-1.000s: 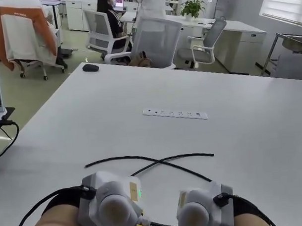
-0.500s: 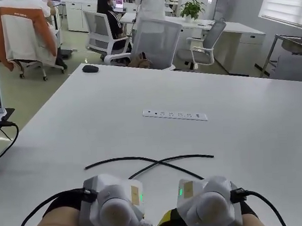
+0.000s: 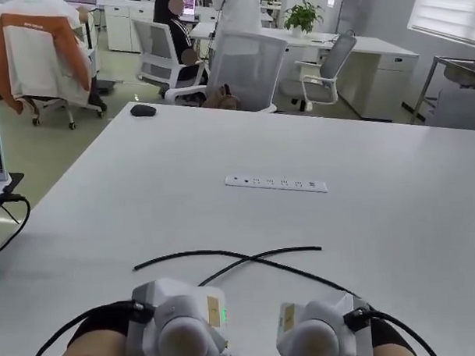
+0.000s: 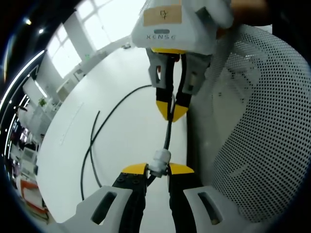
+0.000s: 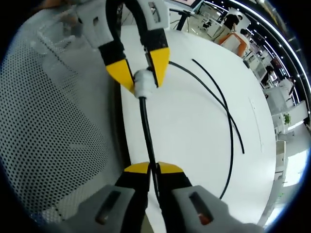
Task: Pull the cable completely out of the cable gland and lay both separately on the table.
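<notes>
A white cable gland sits between the jaws of my left gripper, which is shut on it. A black cable runs out of the gland to my right gripper, shut on the cable a short way off. In the right gripper view, my right gripper pinches the cable, and my left gripper holds the gland above it. The rest of the cable lies crossed over itself on the white table. Both grippers are at the near table edge, left and right.
A white power strip lies mid-table and a black mouse rests at the far left corner. A white mesh chair back stands close beside the grippers. Office chairs and people are beyond the table.
My right gripper came close to the left one, then drew away to the right. The cable's far end on the table slid a little to the left.
</notes>
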A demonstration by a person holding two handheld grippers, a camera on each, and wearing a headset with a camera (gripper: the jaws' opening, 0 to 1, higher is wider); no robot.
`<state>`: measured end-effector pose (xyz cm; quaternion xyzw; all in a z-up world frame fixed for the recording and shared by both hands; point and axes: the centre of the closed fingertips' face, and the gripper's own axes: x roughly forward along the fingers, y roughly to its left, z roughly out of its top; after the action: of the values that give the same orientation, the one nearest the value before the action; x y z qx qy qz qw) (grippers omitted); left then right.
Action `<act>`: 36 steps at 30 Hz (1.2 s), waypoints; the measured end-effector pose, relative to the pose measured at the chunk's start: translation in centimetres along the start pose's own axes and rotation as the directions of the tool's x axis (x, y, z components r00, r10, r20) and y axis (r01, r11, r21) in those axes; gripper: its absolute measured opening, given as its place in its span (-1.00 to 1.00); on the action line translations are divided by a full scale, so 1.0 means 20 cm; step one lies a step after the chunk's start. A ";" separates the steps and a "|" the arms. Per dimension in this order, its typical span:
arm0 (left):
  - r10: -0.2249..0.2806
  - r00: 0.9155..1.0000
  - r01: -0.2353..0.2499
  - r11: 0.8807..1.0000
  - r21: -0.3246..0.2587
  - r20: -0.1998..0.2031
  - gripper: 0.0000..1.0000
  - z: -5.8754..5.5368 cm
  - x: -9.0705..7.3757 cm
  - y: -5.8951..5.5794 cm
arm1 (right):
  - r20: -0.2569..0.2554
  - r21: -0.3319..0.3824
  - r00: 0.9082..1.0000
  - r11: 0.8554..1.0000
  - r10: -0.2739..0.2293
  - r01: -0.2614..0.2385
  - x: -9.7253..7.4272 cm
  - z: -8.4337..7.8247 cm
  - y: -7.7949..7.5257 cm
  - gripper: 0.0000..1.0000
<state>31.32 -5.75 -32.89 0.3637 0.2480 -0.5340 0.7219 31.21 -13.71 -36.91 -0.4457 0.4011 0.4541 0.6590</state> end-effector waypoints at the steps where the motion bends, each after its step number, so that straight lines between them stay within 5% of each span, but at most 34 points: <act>1: 0.002 1.000 -0.002 1.000 -0.003 0.002 -0.65 0.00 0.00 0.00 | -0.043 0.012 0.999 1.000 -0.020 0.020 0.00 -0.04 -0.02 -0.93; 3: 0.002 1.000 -0.002 1.000 -0.005 0.004 -0.65 0.00 0.00 0.01 | -0.091 0.004 0.995 0.999 -0.034 0.035 0.00 -0.08 -0.03 -0.92; 8: 0.003 1.000 -0.003 1.000 0.003 -0.013 -0.66 -0.02 0.00 0.00 | -0.081 -0.012 0.997 1.000 0.005 -0.006 0.01 -0.08 0.01 -0.89; 11: 0.000 1.000 0.000 1.000 0.005 -0.012 -0.66 -0.02 0.00 0.00 | 0.036 -0.032 0.999 0.999 0.032 -0.031 0.00 0.05 0.05 -0.67; 15: -0.002 1.000 0.002 1.000 0.008 -0.009 -0.66 -0.01 0.00 0.00 | 0.159 -0.057 0.986 0.997 0.058 -0.050 -0.03 0.19 0.08 -0.57; 18: -0.004 1.000 0.004 1.000 0.010 -0.010 -0.66 -0.01 0.00 -0.01 | 0.280 -0.072 0.958 0.996 0.066 -0.048 -0.09 0.30 0.09 -0.79; 20: -0.004 1.000 0.004 1.000 0.011 -0.009 -0.66 -0.01 0.00 -0.01 | 0.320 -0.031 0.944 0.997 0.074 -0.068 -0.11 0.33 0.09 -0.75; 31: -0.001 1.000 0.001 1.000 0.009 -0.008 -0.66 -0.01 0.00 0.00 | 0.296 -0.049 0.952 0.997 0.073 -0.062 -0.09 0.32 0.10 -0.93; 36: 0.004 1.000 -0.004 1.000 0.002 -0.003 -0.66 -0.01 0.00 0.00 | 0.212 -0.059 0.976 0.997 0.053 -0.041 -0.05 0.24 0.08 -0.93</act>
<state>31.39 -5.57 -32.95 0.3656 0.2477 -0.5324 0.7222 30.04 -9.04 -35.03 -0.4025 0.3259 0.5256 0.6749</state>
